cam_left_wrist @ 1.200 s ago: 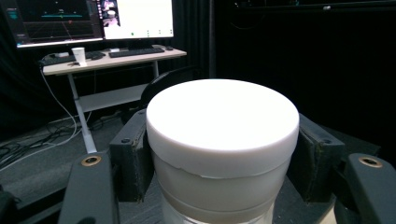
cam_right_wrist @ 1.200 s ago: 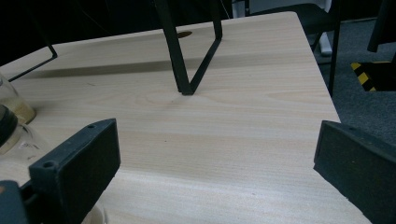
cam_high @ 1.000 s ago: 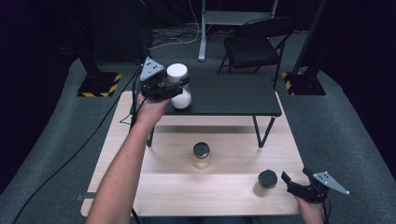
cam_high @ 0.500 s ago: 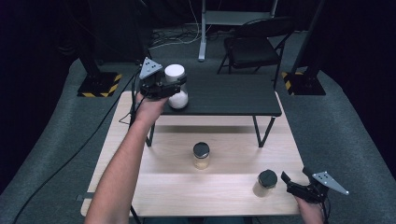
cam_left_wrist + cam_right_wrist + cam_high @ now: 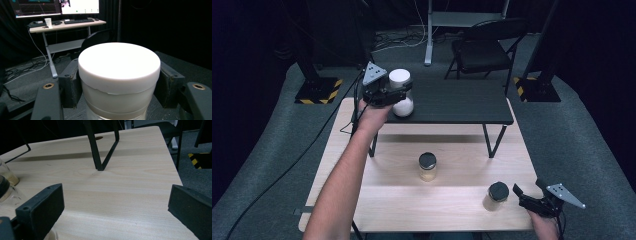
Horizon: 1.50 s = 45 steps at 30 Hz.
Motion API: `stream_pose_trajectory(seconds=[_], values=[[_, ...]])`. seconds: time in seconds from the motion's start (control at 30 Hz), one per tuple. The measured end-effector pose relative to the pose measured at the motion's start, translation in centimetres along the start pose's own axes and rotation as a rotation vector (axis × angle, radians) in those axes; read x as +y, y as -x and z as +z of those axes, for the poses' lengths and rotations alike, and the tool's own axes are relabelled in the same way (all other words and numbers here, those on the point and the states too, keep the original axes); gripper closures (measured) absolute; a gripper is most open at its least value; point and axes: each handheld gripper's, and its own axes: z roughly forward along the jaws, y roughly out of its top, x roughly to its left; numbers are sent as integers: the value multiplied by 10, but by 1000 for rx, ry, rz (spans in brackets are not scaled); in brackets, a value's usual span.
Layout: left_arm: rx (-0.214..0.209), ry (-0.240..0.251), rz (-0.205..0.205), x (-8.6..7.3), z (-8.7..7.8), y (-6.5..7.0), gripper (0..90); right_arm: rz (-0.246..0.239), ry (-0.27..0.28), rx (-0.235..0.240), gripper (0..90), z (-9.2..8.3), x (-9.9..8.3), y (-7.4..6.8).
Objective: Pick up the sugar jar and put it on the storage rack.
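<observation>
The left tool [image 5: 398, 95] is clamped on the round glass jar with a white lid and white powder inside [image 5: 400, 93], its two black pads pressing just under the lid [image 5: 119, 65] from both sides. The jar is at the left part of the raised black shelf [image 5: 462, 102], and its base seems to be at the shelf surface or just above; I cannot tell which. To do this step well, I would keep the jar upright, lower it until it stands flat, and only then let the pads go apart. The right tool [image 5: 524, 196] is apart and holds nothing, resting on the light wooden desk [image 5: 377, 195] just beside a black-lidded glass jar [image 5: 497, 196]. No label or writing can be read on the jars.
</observation>
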Motion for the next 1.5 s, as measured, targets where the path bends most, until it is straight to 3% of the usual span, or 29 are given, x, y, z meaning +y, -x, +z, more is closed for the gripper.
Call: stream_pose_trajectory(seconds=[0.27, 0.33, 0.4, 0.47, 0.87, 0.93, 1.07, 1.13, 1.5], values=[[-16, 11, -16, 1, 1, 1, 288, 1, -1, 2, 0, 0, 0, 0], [-21, -2, -29, 1, 3, 2, 212, 2, 1, 3, 0, 0, 0, 0], [-20, -25, -47, 0, 5, 3, 69, 6, 4, 4, 0, 0, 0, 1], [7, -39, -46, -1, 5, 4, 0, 8, 6, 6, 0, -1, 0, 1], [6, -20, -52, -6, -12, 10, 0, 7, 7, 8, 0, -1, 0, 0], [23, -42, -28, -9, -15, 11, 1, 5, 6, 7, 0, -1, 0, 0], [27, -21, -35, -14, -27, 12, 1, -3, 2, 5, 0, 0, 0, -1], [32, -28, -19, -15, -30, 13, 1, -6, 1, 4, 0, 0, 0, -1], [-3, 4, -12, -27, -58, 27, 1, -13, -5, 3, 0, 0, -1, -2]])
